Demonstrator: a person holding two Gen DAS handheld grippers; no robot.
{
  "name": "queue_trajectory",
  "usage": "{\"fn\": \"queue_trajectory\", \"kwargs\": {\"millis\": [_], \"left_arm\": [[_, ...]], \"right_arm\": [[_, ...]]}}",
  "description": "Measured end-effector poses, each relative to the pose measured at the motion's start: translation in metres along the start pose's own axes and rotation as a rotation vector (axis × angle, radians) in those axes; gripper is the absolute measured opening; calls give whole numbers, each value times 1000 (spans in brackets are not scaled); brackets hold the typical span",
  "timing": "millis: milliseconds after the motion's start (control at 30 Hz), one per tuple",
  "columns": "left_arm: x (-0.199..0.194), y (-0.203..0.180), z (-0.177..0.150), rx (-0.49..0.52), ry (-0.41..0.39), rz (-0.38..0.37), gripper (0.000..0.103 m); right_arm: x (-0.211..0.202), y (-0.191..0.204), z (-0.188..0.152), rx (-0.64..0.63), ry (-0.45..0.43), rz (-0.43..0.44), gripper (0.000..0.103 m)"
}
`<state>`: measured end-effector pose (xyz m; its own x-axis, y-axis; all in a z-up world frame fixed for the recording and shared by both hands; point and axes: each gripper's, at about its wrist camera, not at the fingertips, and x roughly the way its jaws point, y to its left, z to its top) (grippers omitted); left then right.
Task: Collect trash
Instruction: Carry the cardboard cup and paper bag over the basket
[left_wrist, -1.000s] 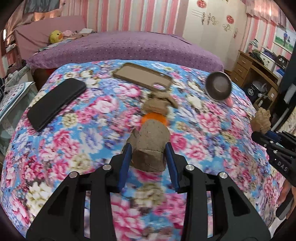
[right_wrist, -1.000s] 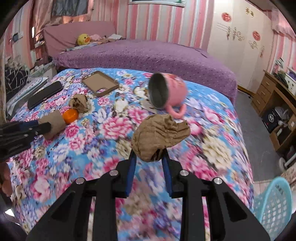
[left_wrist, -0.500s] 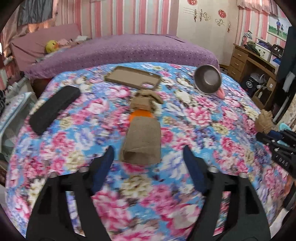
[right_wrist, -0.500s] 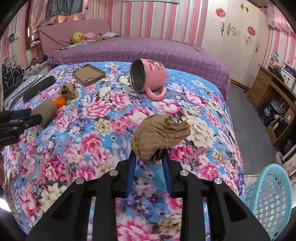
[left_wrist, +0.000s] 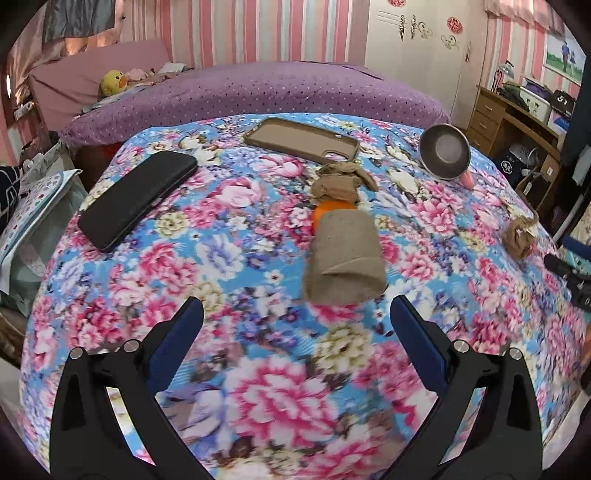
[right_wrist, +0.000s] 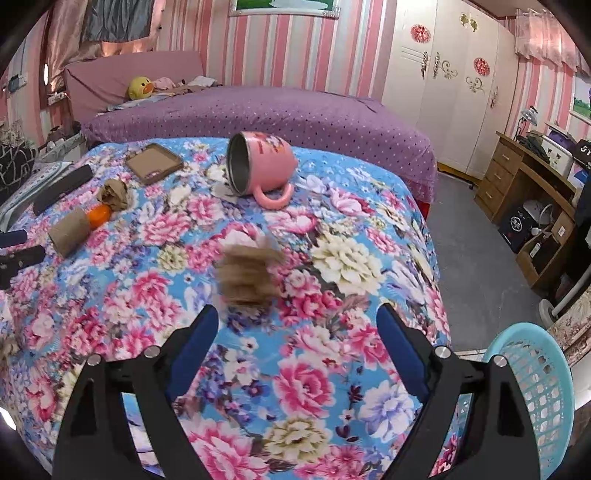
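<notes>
A brown cardboard tube (left_wrist: 345, 254) lies on the floral bedspread just beyond my open, empty left gripper (left_wrist: 295, 325); it also shows in the right wrist view (right_wrist: 70, 230). An orange ball (left_wrist: 328, 208) and a crumpled brown paper wad (left_wrist: 341, 182) lie behind the tube. My right gripper (right_wrist: 297, 330) is open and empty; a blurred brown paper wad (right_wrist: 247, 277) sits just beyond its fingers, also seen far right in the left wrist view (left_wrist: 521, 236). A light blue basket (right_wrist: 535, 391) stands on the floor at the lower right.
A pink mug (right_wrist: 260, 170) lies on its side mid-bed. A black phone (left_wrist: 136, 197) and a brown phone case (left_wrist: 301, 140) lie farther back. A wooden desk (right_wrist: 532, 184) stands at the right. The bed's right edge drops to grey floor.
Both grippers opened: the left let go of the cardboard tube and drew back, the right let go of its paper wad, which now lies blurred on the bedspread.
</notes>
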<state>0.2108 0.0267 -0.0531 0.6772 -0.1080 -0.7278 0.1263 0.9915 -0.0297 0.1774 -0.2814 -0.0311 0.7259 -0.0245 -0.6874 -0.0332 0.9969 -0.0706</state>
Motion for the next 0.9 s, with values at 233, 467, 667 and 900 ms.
{"fn": "queue_trajectory", "kwargs": {"millis": [233,467,667,900], "left_arm": [[13,-22,5,-33,-12,-2,98],[28,-20,13,-134,15,-29,80],[35,-23,12,-125,53,-20,47],[5,-42,11,-96,0,22,45]], "right_arm": [[17,3,10,60,1,57,86],[42,24,19,27,49,103,57],[36,18,20,31,26,121,52],[-6,-13,14,70,-18,91,52]]}}
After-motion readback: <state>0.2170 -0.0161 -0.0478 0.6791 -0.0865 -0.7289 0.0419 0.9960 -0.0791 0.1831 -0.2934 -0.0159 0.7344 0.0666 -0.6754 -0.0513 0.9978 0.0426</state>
